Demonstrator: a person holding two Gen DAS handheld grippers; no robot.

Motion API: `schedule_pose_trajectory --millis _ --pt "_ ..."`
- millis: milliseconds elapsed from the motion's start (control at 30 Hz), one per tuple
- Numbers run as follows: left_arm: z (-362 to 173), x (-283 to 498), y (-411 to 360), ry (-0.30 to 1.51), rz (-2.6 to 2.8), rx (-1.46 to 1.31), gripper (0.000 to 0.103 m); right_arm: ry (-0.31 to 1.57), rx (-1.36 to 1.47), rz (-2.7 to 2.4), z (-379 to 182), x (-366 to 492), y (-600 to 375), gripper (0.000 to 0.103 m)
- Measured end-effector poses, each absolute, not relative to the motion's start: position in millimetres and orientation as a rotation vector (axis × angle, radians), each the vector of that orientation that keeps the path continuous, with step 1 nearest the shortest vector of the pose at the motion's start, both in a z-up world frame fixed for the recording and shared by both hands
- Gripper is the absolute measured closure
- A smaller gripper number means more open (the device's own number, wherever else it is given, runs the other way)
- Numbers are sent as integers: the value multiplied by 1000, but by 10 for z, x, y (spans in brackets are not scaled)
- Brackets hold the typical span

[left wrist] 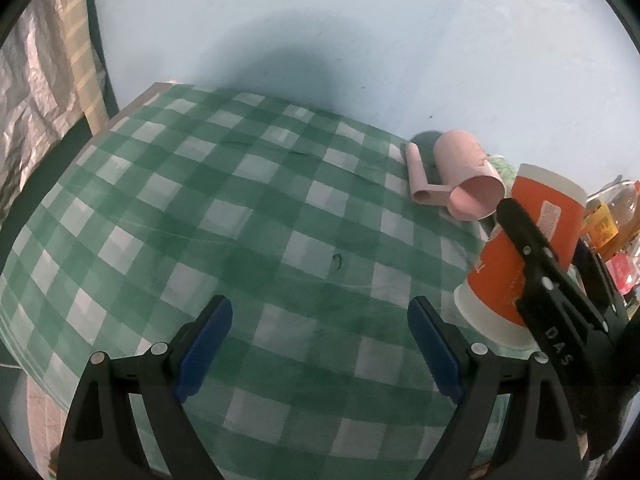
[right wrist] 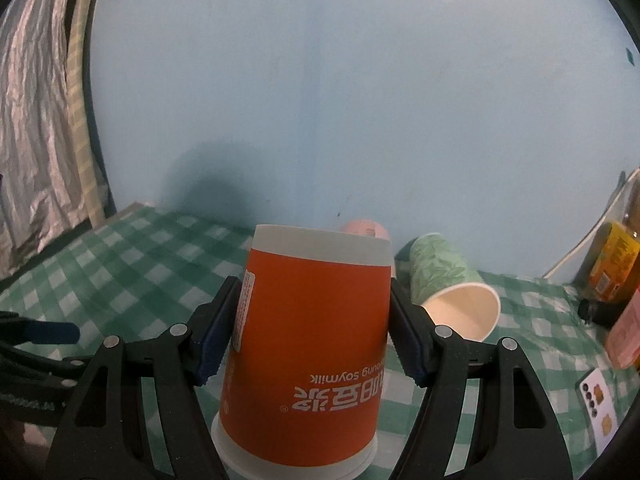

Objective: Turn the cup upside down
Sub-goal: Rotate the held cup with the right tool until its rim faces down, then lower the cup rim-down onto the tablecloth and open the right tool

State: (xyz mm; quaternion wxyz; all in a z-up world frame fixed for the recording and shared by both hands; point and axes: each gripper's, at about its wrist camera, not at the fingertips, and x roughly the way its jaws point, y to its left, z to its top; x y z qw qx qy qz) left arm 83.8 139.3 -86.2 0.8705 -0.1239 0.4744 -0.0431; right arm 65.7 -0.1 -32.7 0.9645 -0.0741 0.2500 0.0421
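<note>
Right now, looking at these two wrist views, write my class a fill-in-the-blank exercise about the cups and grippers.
1. The right gripper is shut on the ____ cup.
2. That cup's printed text reads upside down, and its wide rim points ____.
3. The left gripper holds ____.
4. The green leaf-patterned cup lies on its ____ on the checked cloth.

Missing words: orange; down; nothing; side

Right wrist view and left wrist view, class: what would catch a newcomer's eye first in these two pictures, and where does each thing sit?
The orange and white paper cup fills the middle of the right wrist view, upside down with its print inverted, clamped between the right gripper fingers. Behind it on the green checked tablecloth lie a green patterned paper cup and a pink plastic mug, both on their sides. The left gripper hangs open over bare cloth.
</note>
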Motion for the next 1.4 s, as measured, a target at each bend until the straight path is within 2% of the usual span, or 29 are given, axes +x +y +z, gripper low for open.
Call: schedule_pose_trajectory --millis 900,1067,1233,1400 --pt "-841 603 1322 976 -75 -232 12 609 -129 157 -527 337 -163 31" --pt "-800 529 1296 955 -69 -228 12 591 -110 156 -449 248 -200 22" --pt "-659 413 1300 894 -65 -234 12 577 -87 177 -262 152 -245 21" --pt "-442 251 1290 789 -59 -232 3 533 -75 192 -6 -29 -285 20"
